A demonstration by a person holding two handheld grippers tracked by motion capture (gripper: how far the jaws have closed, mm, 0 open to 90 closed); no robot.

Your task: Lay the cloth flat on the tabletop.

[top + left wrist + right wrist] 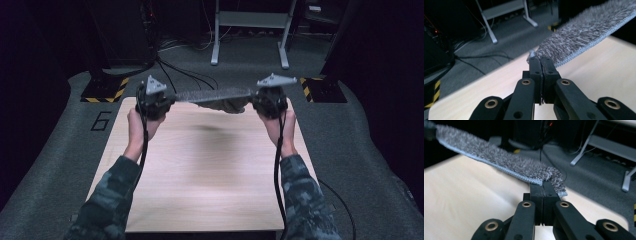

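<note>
The left tongs are clamped tight on one corner of a shaggy grey cloth with a pale stitched edge, and the right tongs are pinched just as tight on its other corner. Between the two, seen from the high view, the cloth is stretched out in a nearly level band in the air above the far edge of the pale wooden tabletop, clear of the wood, with a fold of it hanging below near the right side. Beyond the tabletop lie grey carpet, black cables and a metal frame on the floor.
</note>
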